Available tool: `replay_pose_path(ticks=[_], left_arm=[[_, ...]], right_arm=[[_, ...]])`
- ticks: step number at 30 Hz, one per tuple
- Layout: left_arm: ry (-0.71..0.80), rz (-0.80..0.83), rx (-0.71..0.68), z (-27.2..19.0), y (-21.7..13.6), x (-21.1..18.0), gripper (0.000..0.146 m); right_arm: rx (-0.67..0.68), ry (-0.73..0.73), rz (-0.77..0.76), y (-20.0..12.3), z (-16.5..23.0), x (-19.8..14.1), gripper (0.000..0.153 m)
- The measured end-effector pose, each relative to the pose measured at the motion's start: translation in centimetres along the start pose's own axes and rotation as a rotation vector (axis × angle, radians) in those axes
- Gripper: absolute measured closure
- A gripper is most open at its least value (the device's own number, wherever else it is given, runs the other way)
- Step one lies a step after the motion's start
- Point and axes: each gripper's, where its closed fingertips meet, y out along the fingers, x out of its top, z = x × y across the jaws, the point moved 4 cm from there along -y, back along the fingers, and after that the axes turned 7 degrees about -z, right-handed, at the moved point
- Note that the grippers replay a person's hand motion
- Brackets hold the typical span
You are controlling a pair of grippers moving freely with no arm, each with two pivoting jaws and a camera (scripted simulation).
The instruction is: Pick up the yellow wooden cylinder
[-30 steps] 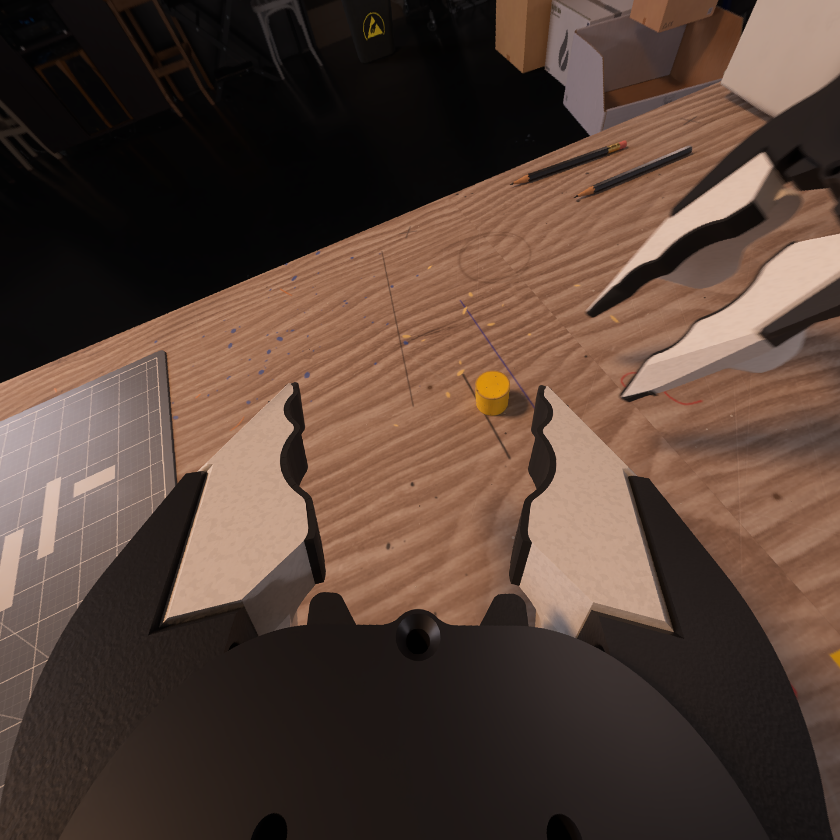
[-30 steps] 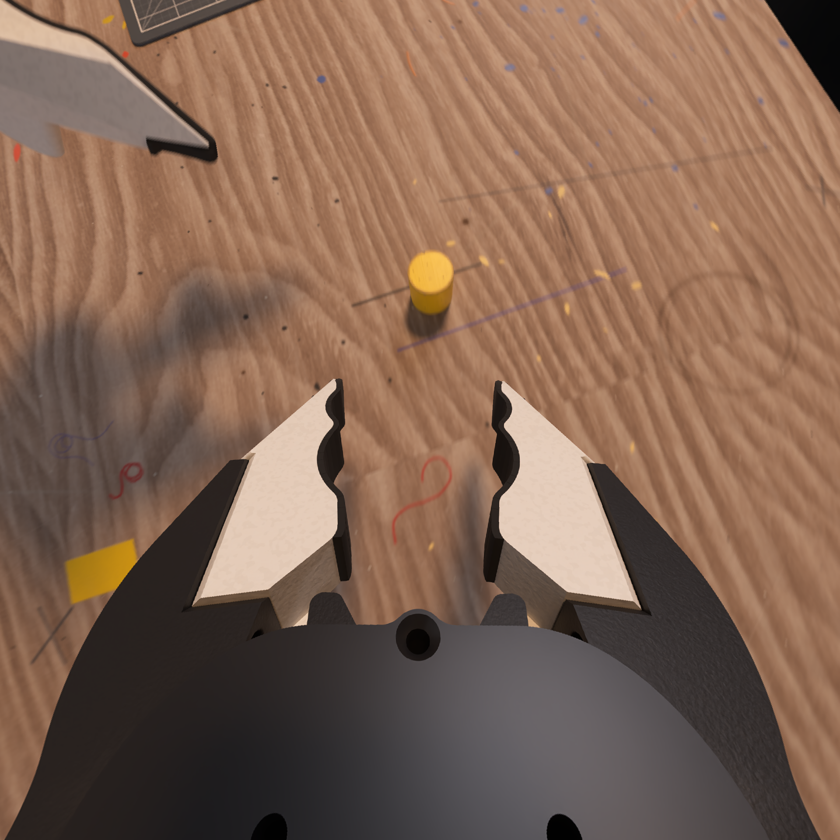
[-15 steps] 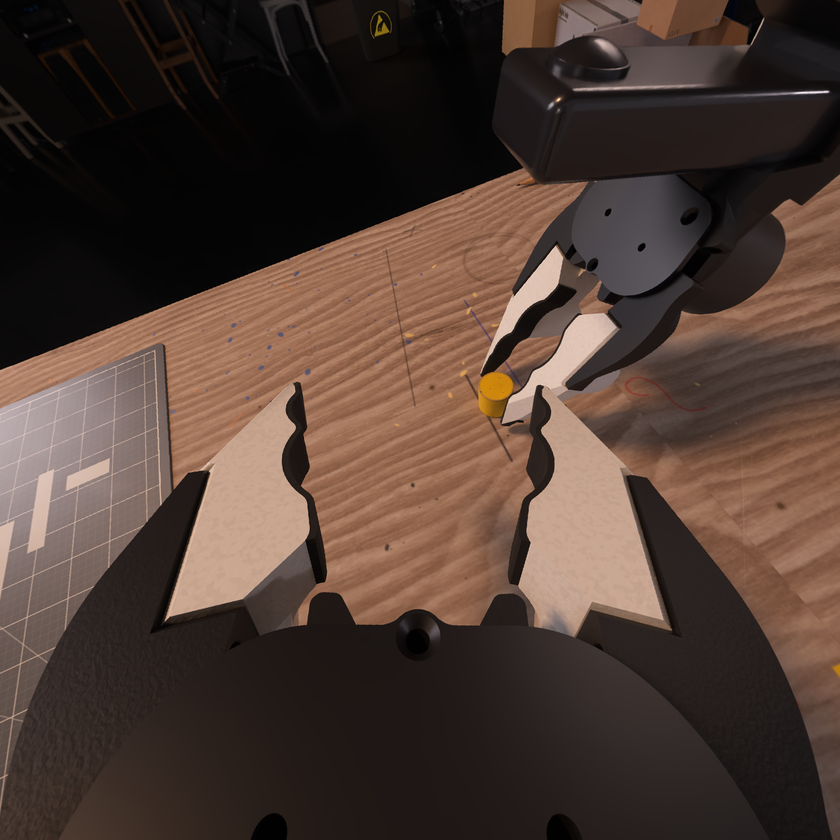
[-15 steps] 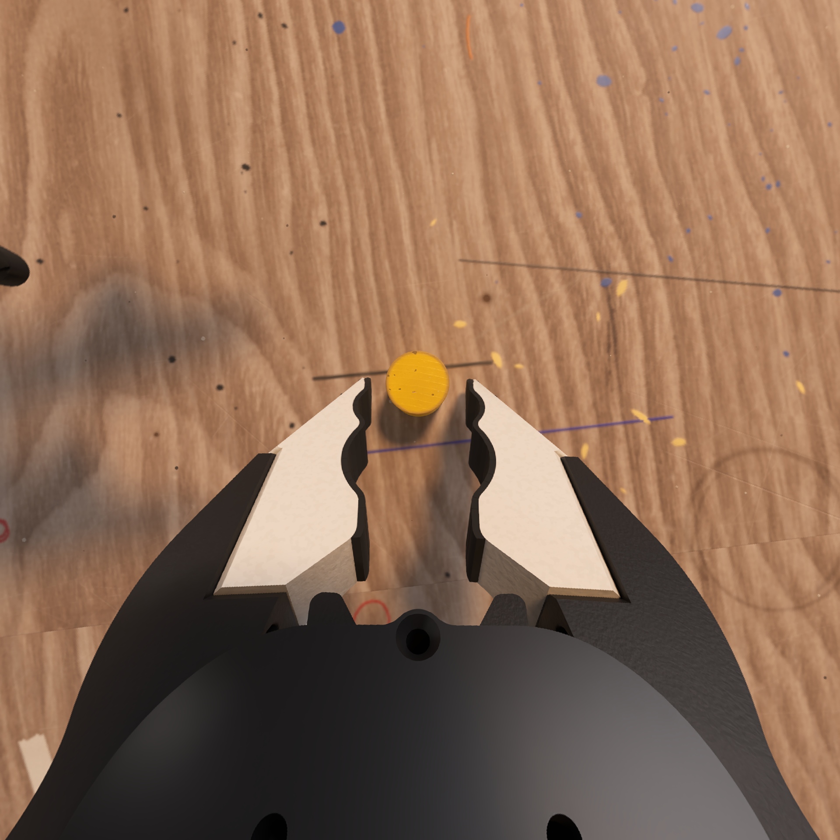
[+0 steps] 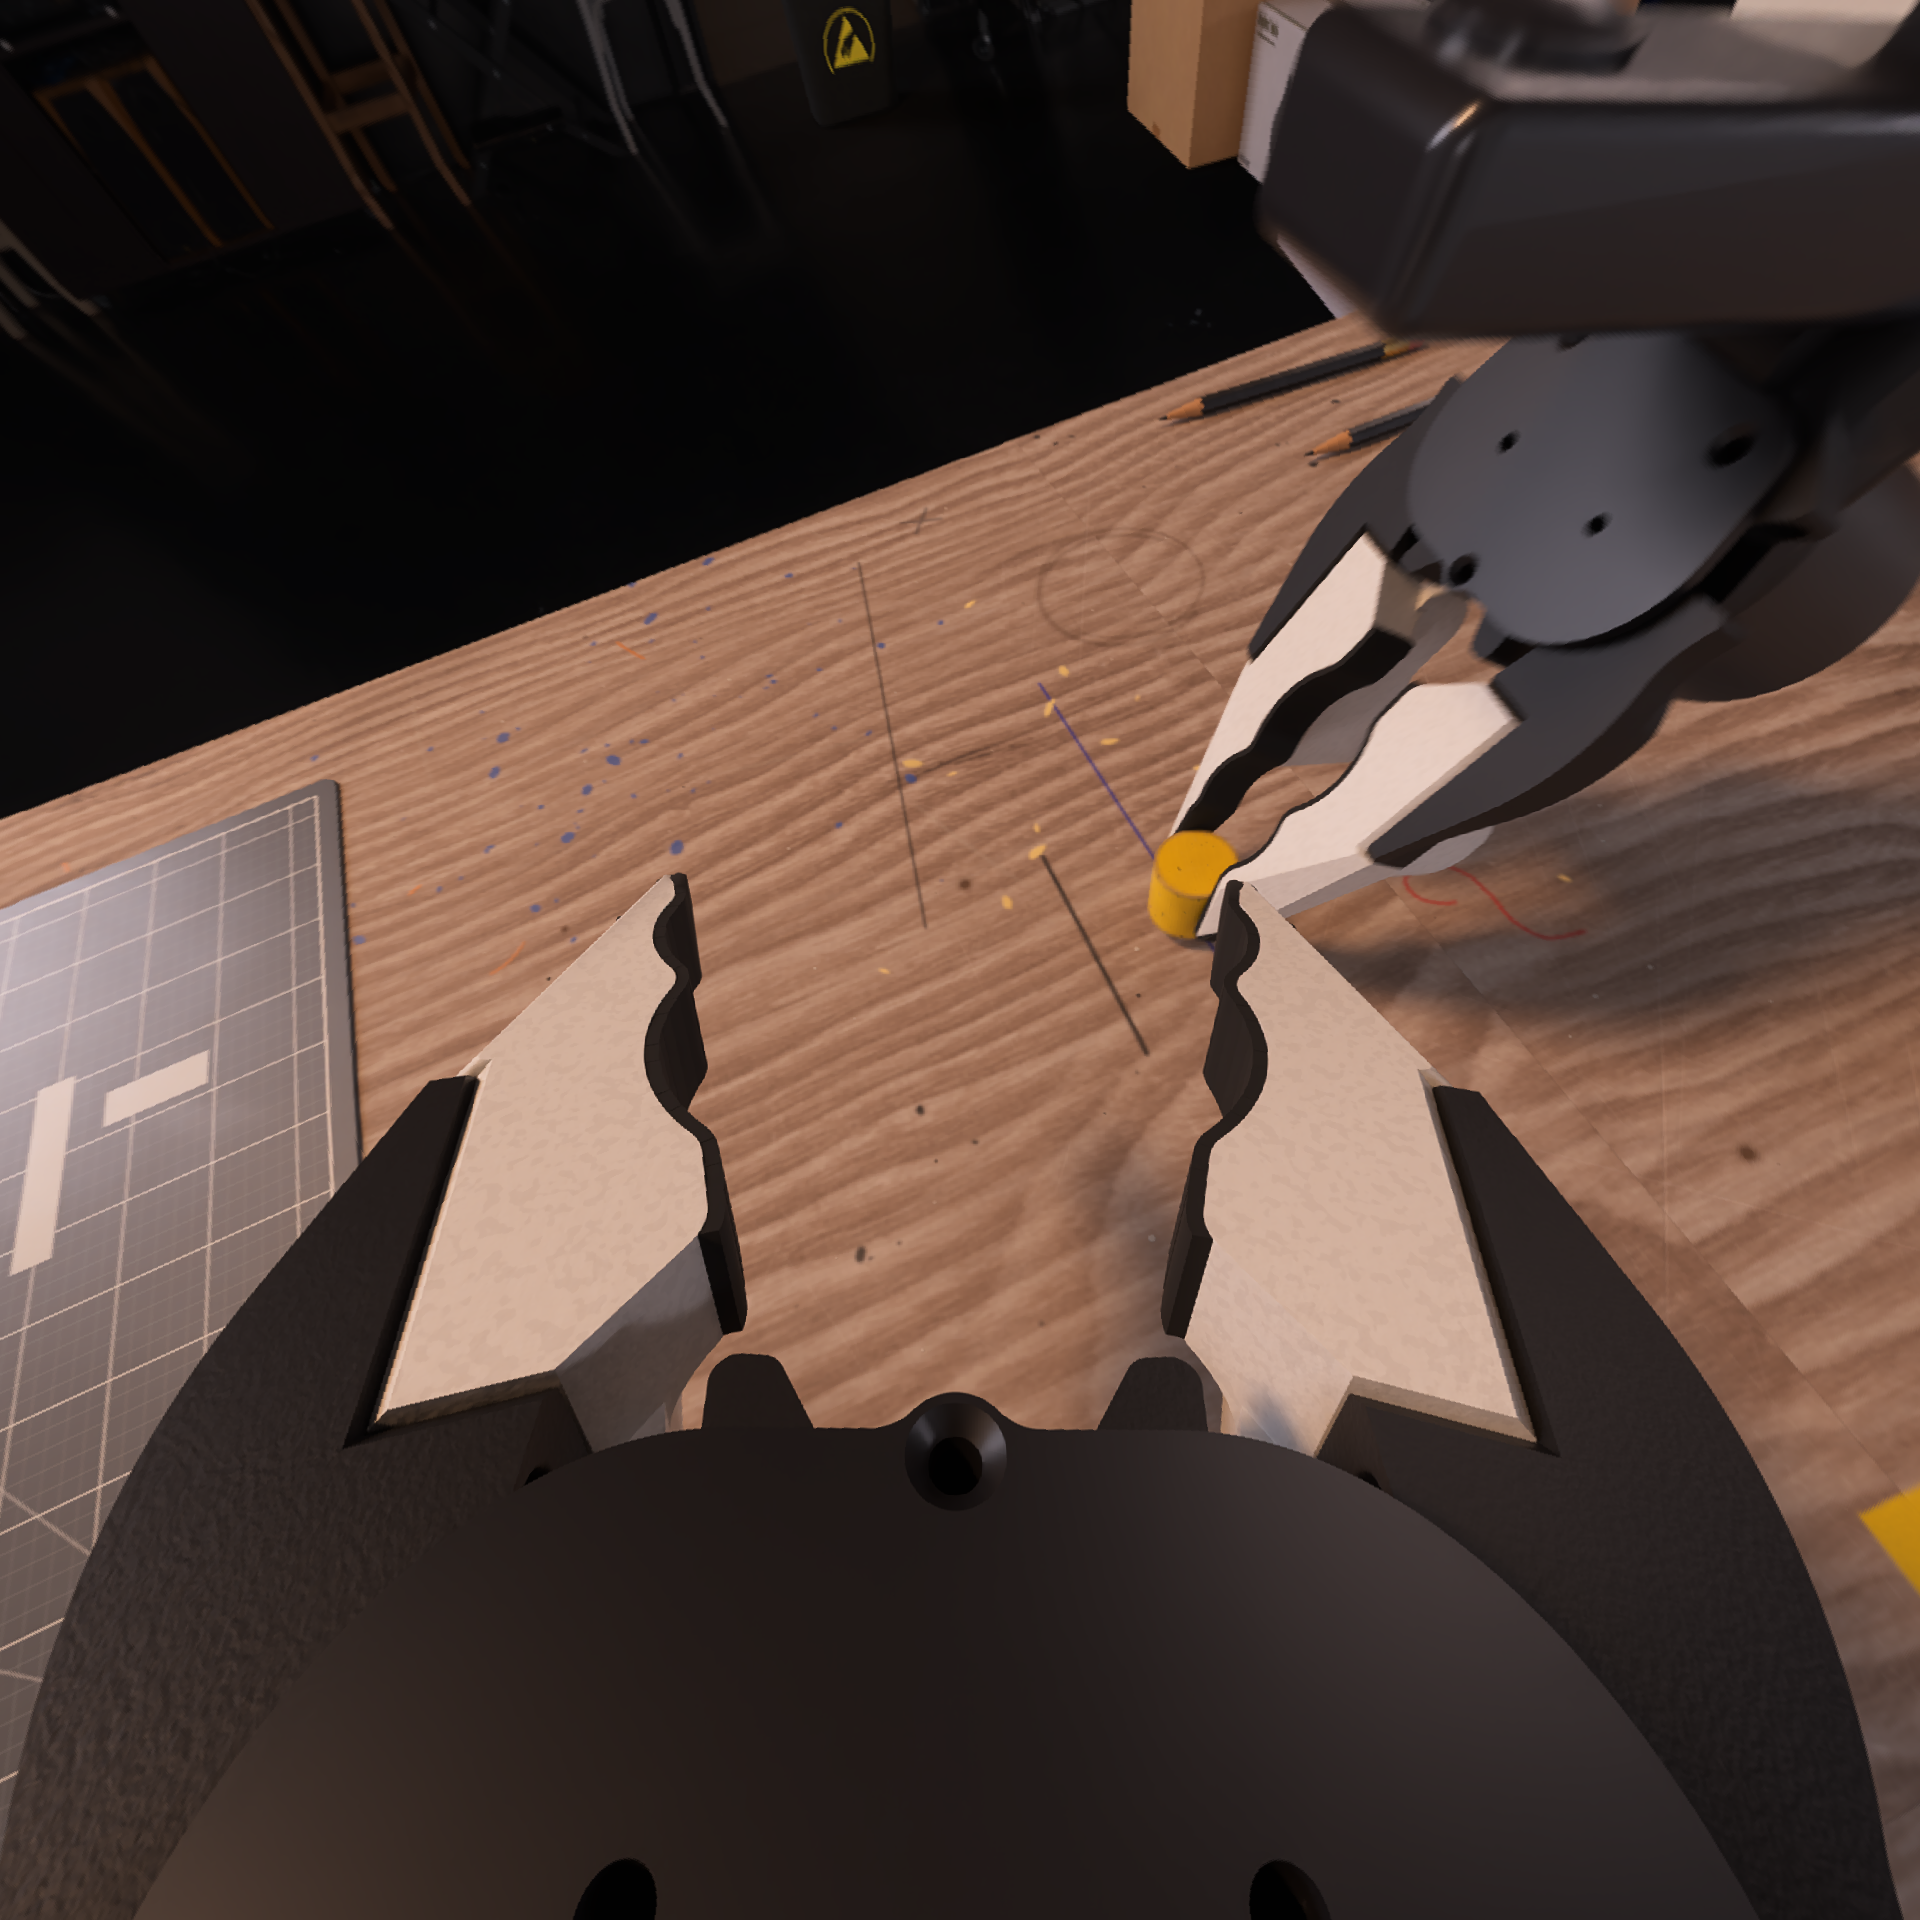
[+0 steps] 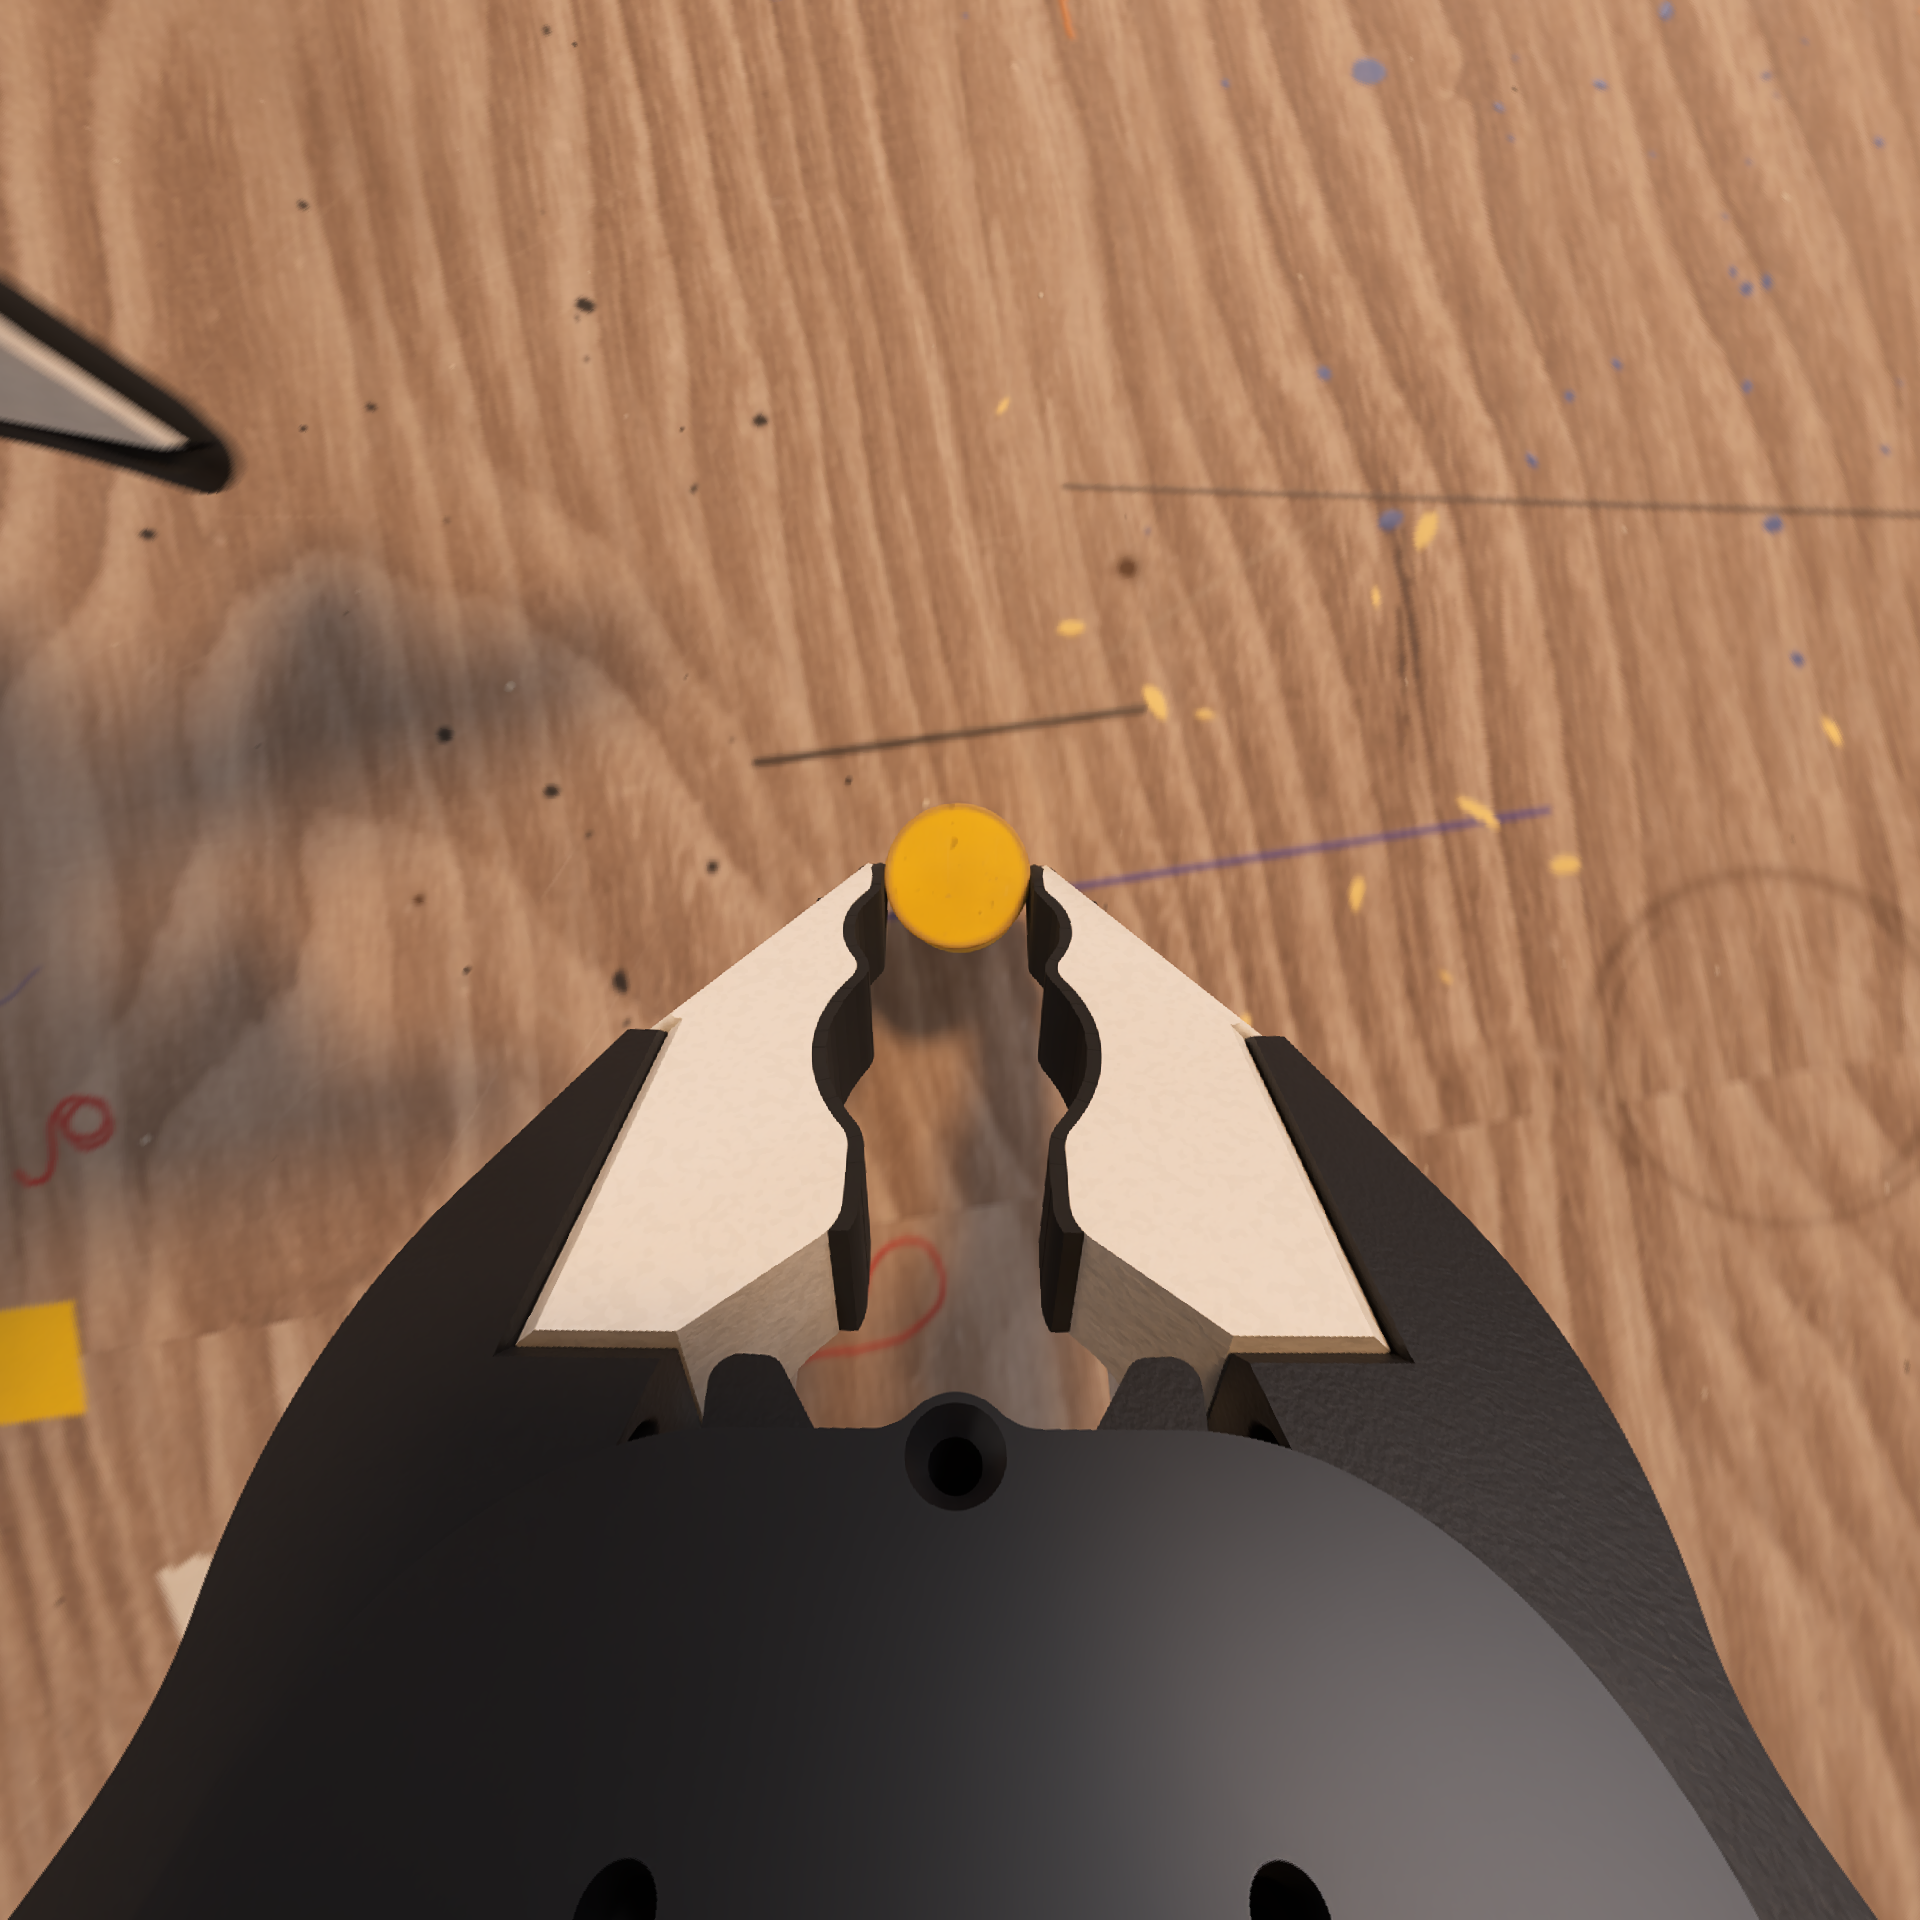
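The yellow wooden cylinder stands upright on the wooden table. My right gripper points down at it, and its two fingertips press on the cylinder's left and right sides. In the left wrist view the cylinder is at the table surface, gripped by the right gripper from the upper right. I cannot tell whether it is off the wood. My left gripper is open and empty, and its right fingertip is just in front of the cylinder.
A grey cutting mat lies at the left. Two pencils and cardboard boxes are at the far right. The table's far edge drops into a dark room. A yellow tape patch and the left gripper's fingertip show left of the right gripper.
My right gripper came down over the cylinder, and its fingers narrowed until they touch both its sides. My left gripper has stayed nearly still and open.
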Motion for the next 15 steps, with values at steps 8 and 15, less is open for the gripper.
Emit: replay_pose_path(ticks=[8, 15], left_arm=[[0.025, 0.042, -0.070, -1.8, 0.9, -0.5, 0.046], [0.078, 0.084, -0.223, -5.4, 1.3, -0.6, 0.044]], right_arm=[[-0.059, 0.068, 0.006, -8.1, 3.6, -3.6, 0.126], [-0.042, 0.202, 0.053, -13.2, 10.1, -10.2, 0.126]])
